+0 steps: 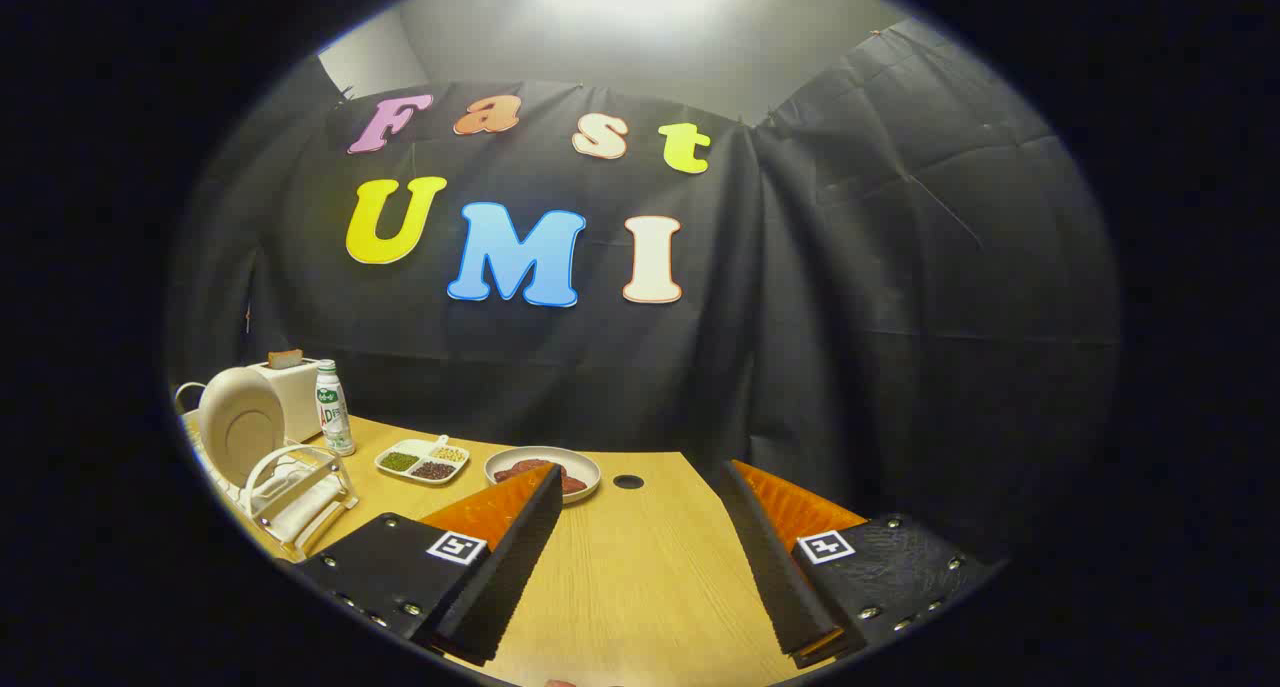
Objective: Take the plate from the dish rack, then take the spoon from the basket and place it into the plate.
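Pale wooden tabletop (pixel 640 567) lies under your tool (pixel 640 527), fingers spread wide and empty. Swing left to the round cream plate (pixel 240 429) upright in the white wire dish rack (pixel 300 492); pinch its rim squarely.

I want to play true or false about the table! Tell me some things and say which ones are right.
1. The plate stands upright in the dish rack. True.
2. The tongs are squeezing a spoon. False: their fingers are open with only bare table between them.
3. A bottle stands beside the toaster. True.
4. The divided dish is stacked on the bowl. False: they sit side by side on the table.
5. A slice of bread sticks out of the toaster. True.
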The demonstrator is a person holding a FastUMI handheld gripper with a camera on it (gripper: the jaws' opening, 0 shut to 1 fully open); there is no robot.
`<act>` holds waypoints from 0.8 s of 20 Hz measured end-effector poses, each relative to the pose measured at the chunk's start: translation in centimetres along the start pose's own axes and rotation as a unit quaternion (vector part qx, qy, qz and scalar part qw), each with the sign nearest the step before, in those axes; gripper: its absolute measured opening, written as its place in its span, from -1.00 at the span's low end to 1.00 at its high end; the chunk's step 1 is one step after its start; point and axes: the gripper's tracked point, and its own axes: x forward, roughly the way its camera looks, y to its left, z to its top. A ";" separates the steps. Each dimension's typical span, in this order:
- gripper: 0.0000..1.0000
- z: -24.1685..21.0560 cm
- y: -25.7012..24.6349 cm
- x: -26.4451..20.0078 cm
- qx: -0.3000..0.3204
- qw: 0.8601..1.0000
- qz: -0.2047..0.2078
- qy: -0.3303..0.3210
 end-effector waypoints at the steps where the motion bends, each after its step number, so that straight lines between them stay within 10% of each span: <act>1: 0.95 0.6 0.8 -1.2 -0.002 1.000 -0.005 0.007; 16: 0.94 8.4 26.4 -8.5 0.005 0.992 0.124 0.026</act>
